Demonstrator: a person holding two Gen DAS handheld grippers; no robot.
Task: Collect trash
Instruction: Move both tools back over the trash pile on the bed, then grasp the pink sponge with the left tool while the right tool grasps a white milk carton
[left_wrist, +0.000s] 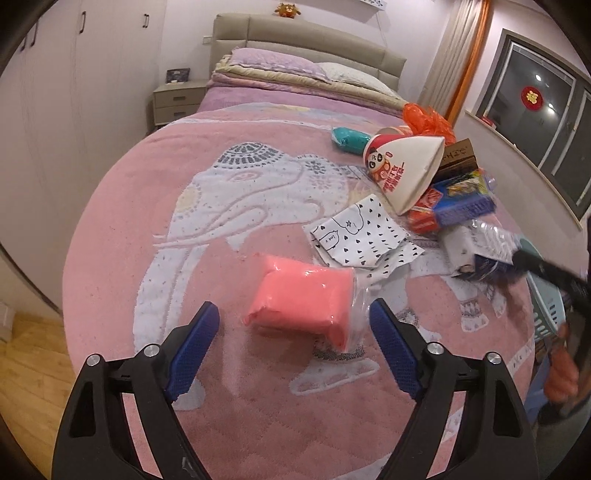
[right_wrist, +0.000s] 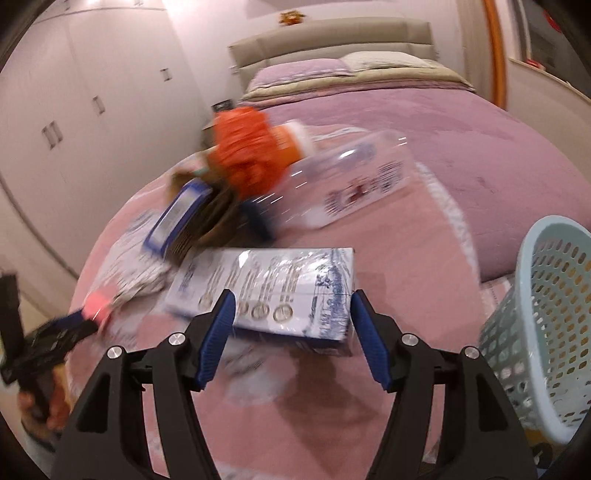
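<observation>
Bedroom, warm artificial light. A bed carries a pink blanket (left_wrist: 122, 206) with a white elephant pattern; beyond it lie a mauve cover and folded bedding against a padded beige headboard (left_wrist: 303, 40). White wardrobe doors (left_wrist: 74, 74) line the left wall, a bedside cabinet (left_wrist: 179, 99) stands in the far left corner, and a dark window (left_wrist: 535, 107) with curtains is on the right. Wood floor (left_wrist: 29, 354) shows at near left.

Trash is on the blanket, mostly on the right side. A pink packet (left_wrist: 303, 295) in clear wrap lies near the foot. Left hand-held gripper (left_wrist: 293, 317): jaws released, one on each side of the packet, the right pad just beside its wrap; contact cannot be confirmed.

Farther right: a black-and-white printed wrapper (left_wrist: 365, 236), a crushed paper cup (left_wrist: 402, 166) with a panda print, a teal packet (left_wrist: 349, 139), an orange plastic bag (left_wrist: 428, 118), and a heap of boxes.

Right hand-held gripper (right_wrist: 291, 306): jaws spread, flanking the near edge of a white and blue box (right_wrist: 280, 288) in film; grip not visible, box appears to rest on the blanket. View is motion-blurred. A clear plastic box (right_wrist: 354, 177) lies beyond it. A pale blue perforated basket (right_wrist: 546, 317) stands off the bed's right edge.
</observation>
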